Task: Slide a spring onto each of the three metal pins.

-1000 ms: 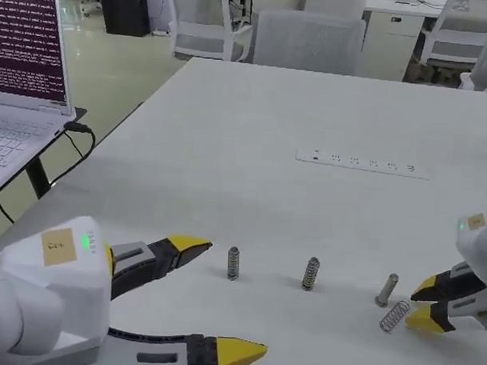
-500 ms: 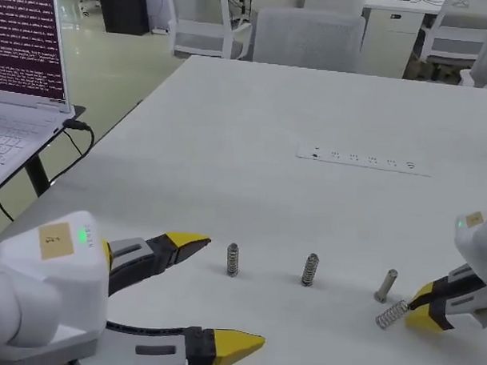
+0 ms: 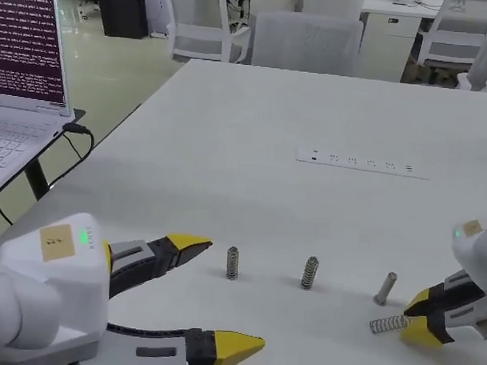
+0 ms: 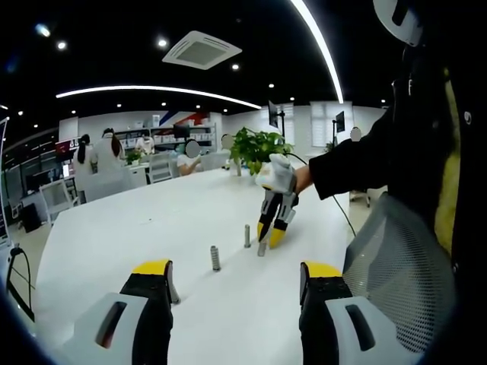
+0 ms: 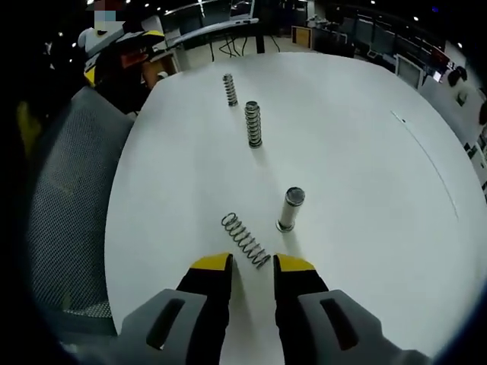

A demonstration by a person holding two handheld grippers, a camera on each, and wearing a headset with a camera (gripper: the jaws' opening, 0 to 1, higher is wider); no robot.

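Two springs [image 5: 253,125] [image 5: 229,90] already sit on pins; the last spring [image 5: 245,239] lies on the table [image 5: 365,152] beside the bare pin [image 5: 290,208], at the right gripper's [image 5: 253,265] slightly parted fingers, which should next pinch and upend it.

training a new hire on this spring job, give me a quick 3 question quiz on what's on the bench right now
1. True or false: every pin already wears a spring.
2. How many springs are there in all?
3. The loose spring lies: A) by the laptop, B) at the right gripper's tips, C) on the power strip.

Key:
1. False. The bare pin has none.
2. Three: the left spring and middle spring, each standing on a pin, plus the loose spring.
3. B.
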